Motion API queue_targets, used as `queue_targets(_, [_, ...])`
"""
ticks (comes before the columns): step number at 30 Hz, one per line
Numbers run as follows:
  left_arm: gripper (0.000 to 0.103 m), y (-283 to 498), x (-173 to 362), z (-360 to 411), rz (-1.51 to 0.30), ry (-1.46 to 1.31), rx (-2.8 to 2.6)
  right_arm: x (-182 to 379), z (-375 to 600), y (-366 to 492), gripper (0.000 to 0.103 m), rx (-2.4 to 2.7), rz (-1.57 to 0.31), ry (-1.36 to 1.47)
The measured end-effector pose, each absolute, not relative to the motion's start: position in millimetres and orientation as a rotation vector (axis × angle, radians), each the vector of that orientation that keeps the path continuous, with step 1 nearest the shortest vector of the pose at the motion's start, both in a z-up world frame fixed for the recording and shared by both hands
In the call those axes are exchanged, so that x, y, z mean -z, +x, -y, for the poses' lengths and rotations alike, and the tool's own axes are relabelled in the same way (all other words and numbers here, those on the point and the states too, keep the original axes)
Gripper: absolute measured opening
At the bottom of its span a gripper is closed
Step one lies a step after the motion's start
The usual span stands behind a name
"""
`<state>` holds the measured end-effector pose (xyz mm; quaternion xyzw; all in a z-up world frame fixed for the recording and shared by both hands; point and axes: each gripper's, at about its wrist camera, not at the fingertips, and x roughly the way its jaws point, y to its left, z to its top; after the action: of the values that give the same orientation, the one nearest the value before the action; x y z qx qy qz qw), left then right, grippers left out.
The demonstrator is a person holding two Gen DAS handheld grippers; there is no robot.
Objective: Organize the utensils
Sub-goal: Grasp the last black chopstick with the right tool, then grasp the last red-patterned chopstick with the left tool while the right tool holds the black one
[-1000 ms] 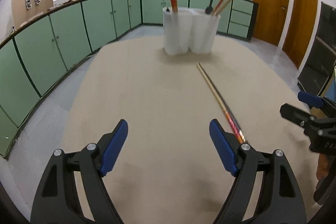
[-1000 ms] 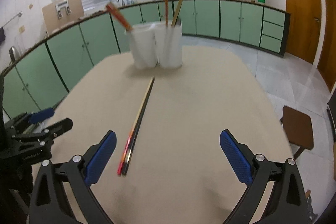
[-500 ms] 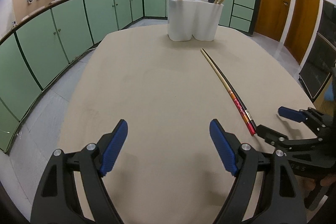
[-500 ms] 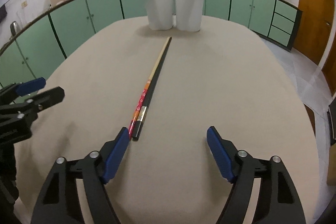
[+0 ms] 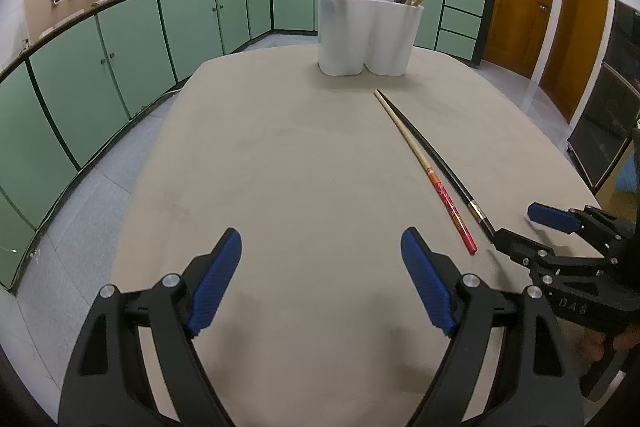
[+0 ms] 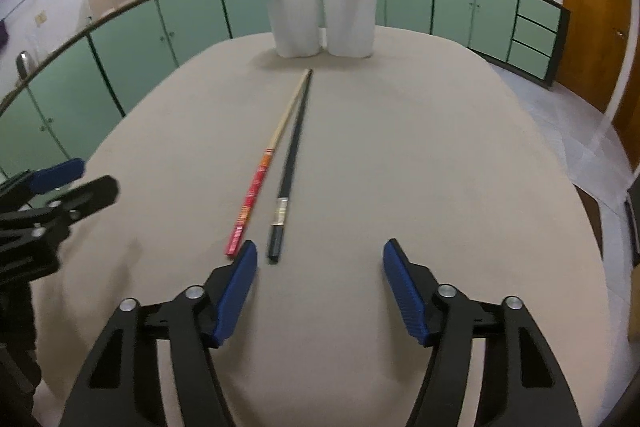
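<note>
Our right gripper (image 6: 316, 267), jaws just narrowing yet gripping nothing, sits right behind the black chopstick (image 6: 290, 163), lined up to pinch its near end; our left gripper (image 5: 322, 279) waits wide, empty.

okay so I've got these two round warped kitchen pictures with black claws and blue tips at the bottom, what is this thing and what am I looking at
Those claws are two hand-held grippers; a person carries one in each hand, with a wide-angle camera on each looking along its fingers. One picture is from the left gripper, the other from the right gripper, and each can see the other at its edge. On the beige table lie a red-ended chopstick and a black chopstick, side by side. Behind them stands a white utensil holder with chopsticks already in it. Nothing is held: the right gripper's jaws have just been closing, but its near pad only sits beside the chopstick ends.
</note>
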<state>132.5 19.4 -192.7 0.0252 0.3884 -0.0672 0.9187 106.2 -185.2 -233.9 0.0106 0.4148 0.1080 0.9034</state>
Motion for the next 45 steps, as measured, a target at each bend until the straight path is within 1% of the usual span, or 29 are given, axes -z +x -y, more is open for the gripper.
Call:
queue_targets(2, [0.080, 132.2, 193.6, -18.0, -0.801, 0.053, 0.139, 236.6, 180.2, 106.7, 0.048, -0.232, -0.864, 0.016])
queue_targets(4, [0.080, 132.0, 193.7, -17.8, -0.802, 0.056, 0.139, 236.2, 175.9, 107.1, 0.044, -0.236, -0.859, 0.003])
queue_targets(6, [0.080, 132.0, 194.5, -17.6, -0.804, 0.058, 0.137, 236.2, 172.9, 107.5, 0.033, -0.229, -0.857, -0.009])
queue_targets(7, [0.080, 132.5, 194.8, -17.2, -0.807, 0.058, 0.136, 236.3, 171.8, 107.4, 0.031, -0.230, -0.856, -0.013])
queue_targets(9, [0.080, 133.5, 195.8, -17.1, -0.812, 0.052, 0.134, 236.4, 170.1, 107.9, 0.019, -0.238, -0.855, -0.017])
queue_targets(10, [0.080, 133.7, 196.4, -16.5, -0.814, 0.049, 0.135, 236.4, 169.6, 107.8, 0.016, -0.241, -0.855, -0.019])
queue_targets(11, [0.080, 134.1, 197.0, -15.6, -0.818, 0.046, 0.138, 236.4, 168.8, 107.9, 0.008, -0.248, -0.855, -0.020])
queue_targets(12, [0.080, 134.7, 198.1, -13.0, -0.823, 0.046, 0.142, 236.1, 168.6, 107.4, 0.007, -0.251, -0.854, -0.021])
queue_targets(23, [0.079, 134.9, 209.4, 32.0, -0.849, 0.036, 0.217, 229.1, 211.9, 96.6, 0.006, -0.163, -0.809, 0.053])
queue_targets(27, [0.075, 135.9, 217.4, 52.5, -0.865, 0.045, 0.234, 233.5, 233.5, 93.8, 0.006, -0.139, -0.826, 0.096])
queue_targets(29, [0.070, 138.6, 222.6, 59.9, -0.879, 0.050, 0.228, 234.9, 240.6, 93.3, 0.006, -0.136, -0.833, 0.116])
queue_targets(31, [0.062, 141.8, 227.6, 63.6, -0.897, 0.045, 0.224, 234.6, 245.9, 93.4, 0.006, -0.134, -0.831, 0.123])
queue_targets(33, [0.061, 143.2, 229.8, 67.7, -0.900, 0.049, 0.212, 233.3, 247.8, 92.9, 0.006, -0.138, -0.827, 0.126])
queue_targets(35, [0.057, 144.1, 230.2, 71.2, -0.898, 0.059, 0.205, 232.6, 248.9, 93.4, 0.006, -0.141, -0.824, 0.128])
queue_targets(38, [0.047, 145.6, 229.6, 75.5, -0.897, 0.059, 0.194, 233.4, 250.0, 94.1, 0.006, -0.145, -0.826, 0.138])
queue_targets(40, [0.034, 146.2, 229.2, 77.1, -0.893, 0.058, 0.194, 233.8, 250.5, 92.4, 0.006, -0.147, -0.826, 0.139])
queue_targets(41, [0.031, 146.2, 228.9, 78.4, -0.890, 0.060, 0.194, 233.7, 250.2, 92.4, 0.006, -0.148, -0.826, 0.139])
queue_targets(43, [0.016, 145.9, 228.4, 79.1, -0.888, 0.054, 0.197, 233.4, 250.5, 93.2, 0.006, -0.149, -0.825, 0.139])
queue_targets(45, [0.007, 146.0, 228.0, 78.5, -0.886, 0.041, 0.200, 232.6, 250.6, 93.3, 0.006, -0.149, -0.824, 0.140])
